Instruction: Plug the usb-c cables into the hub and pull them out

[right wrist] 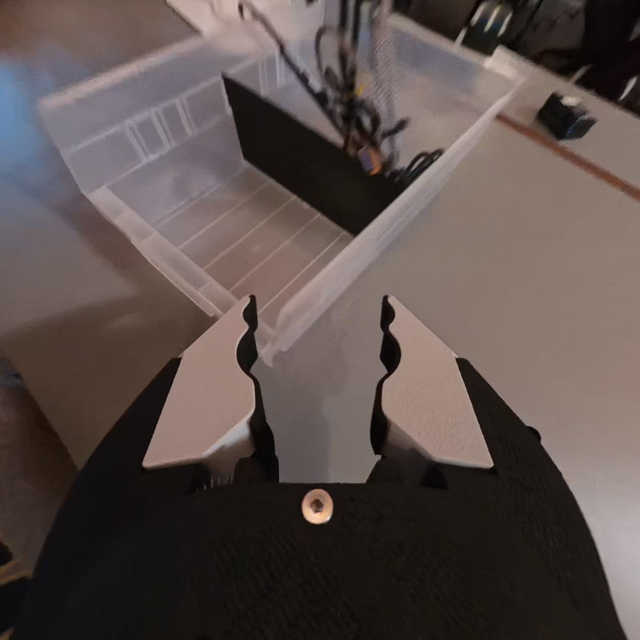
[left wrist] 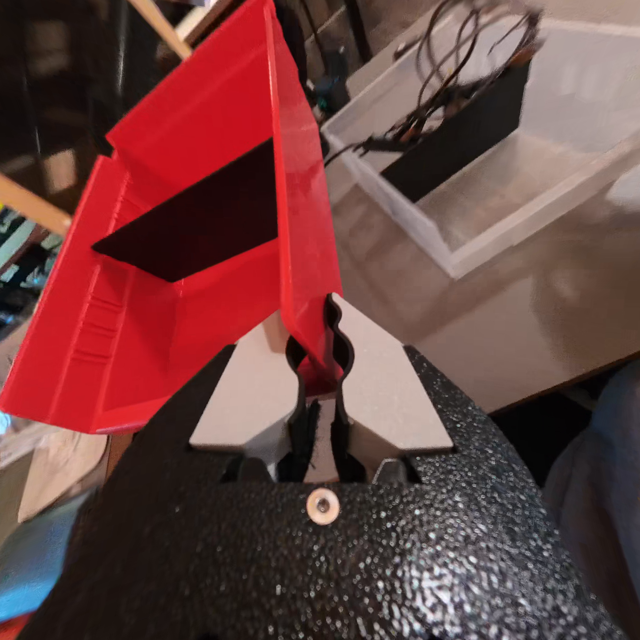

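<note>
1. Closest to my left camera, my left gripper [left wrist: 317, 341] is clamped on the side wall of a red bin [left wrist: 194, 221], whose near corner sits between the wavy black pads.
2. That red bin hangs tilted in the air to the left, its open inside facing me, with a black divider [left wrist: 194, 214] standing across it.
3. My right gripper [right wrist: 318, 311] is spread wide with nothing between its fingers, hovering over the pale table [right wrist: 485, 277] just short of the near corner of a clear bin [right wrist: 381, 239].
4. Black cables [right wrist: 349, 100] lie tangled in the far compartment of the clear bin, behind its own black divider [right wrist: 304, 162]; the near compartment is bare. From the left, the same clear bin [left wrist: 485, 242] and cables [left wrist: 460, 69] sit well off to the right and far.
5. I cannot make out a hub; both views are blurred.
6. No writing is legible.
7. Open tabletop spreads to the right of the clear bin, where a small dark object [right wrist: 568, 116] rests near the far edge.
</note>
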`<state>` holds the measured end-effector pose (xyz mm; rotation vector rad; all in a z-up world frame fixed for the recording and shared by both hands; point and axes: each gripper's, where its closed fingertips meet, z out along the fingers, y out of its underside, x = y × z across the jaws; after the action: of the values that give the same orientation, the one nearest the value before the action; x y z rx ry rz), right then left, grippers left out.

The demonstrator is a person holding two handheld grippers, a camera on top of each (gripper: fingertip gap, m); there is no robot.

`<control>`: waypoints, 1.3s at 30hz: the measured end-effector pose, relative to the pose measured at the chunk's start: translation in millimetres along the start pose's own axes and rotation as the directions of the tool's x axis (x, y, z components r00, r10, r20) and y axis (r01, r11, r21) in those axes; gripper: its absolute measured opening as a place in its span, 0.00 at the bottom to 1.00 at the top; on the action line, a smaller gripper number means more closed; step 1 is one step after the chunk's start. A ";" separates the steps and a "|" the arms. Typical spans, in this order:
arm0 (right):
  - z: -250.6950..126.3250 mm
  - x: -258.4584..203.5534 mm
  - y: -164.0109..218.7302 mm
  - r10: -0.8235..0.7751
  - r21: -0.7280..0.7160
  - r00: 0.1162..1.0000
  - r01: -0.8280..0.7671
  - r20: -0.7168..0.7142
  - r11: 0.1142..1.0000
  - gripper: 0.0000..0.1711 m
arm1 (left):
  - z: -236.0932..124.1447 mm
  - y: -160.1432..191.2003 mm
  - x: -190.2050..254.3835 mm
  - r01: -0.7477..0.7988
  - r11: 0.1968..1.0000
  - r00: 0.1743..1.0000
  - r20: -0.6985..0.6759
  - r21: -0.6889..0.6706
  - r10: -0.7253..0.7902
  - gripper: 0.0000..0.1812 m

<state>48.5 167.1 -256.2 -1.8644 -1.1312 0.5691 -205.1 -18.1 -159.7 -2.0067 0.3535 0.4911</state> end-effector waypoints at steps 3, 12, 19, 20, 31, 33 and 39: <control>-47.4 33.6 -21.2 0.077 0.152 0.997 -0.071 -0.029 0.986 0.42 | 7.2 -39.1 15.6 -0.055 0.994 0.997 -0.054 0.091 0.060 0.03; -187.3 157.8 -6.4 0.283 0.405 0.874 -0.111 -0.395 0.907 0.32 | 36.3 -182.5 139.3 -0.159 0.898 0.890 -0.335 0.411 0.311 0.03; -260.1 195.0 1.6 0.338 0.507 0.740 0.005 -0.582 0.862 0.26 | 56.8 -234.5 283.9 -0.157 0.848 0.648 -0.596 0.506 0.475 0.03; -265.3 196.2 1.6 0.345 0.526 0.738 0.016 -0.580 0.850 0.23 | 62.0 -236.5 300.6 -0.166 0.849 0.621 -0.616 0.501 0.485 0.03; -266.4 205.7 12.9 0.415 0.590 0.767 -0.060 -0.489 0.805 0.20 | 120.3 -207.6 400.1 -0.303 0.858 0.512 -0.689 0.414 0.513 0.03; -262.6 204.8 13.2 0.408 0.578 0.770 -0.063 -0.491 0.814 0.20 | 127.8 -208.5 402.2 -0.293 0.869 0.541 -0.680 0.399 0.494 0.03; -252.3 198.8 12.1 0.341 0.492 0.759 -0.031 -0.554 0.870 0.20 | 154.5 -194.9 417.5 -0.202 0.930 0.561 -0.742 0.308 0.368 0.02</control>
<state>335.0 228.2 -123.8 -1.5652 -0.3116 0.2444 217.4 191.9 -276.1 -1.8735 1.2575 -0.2984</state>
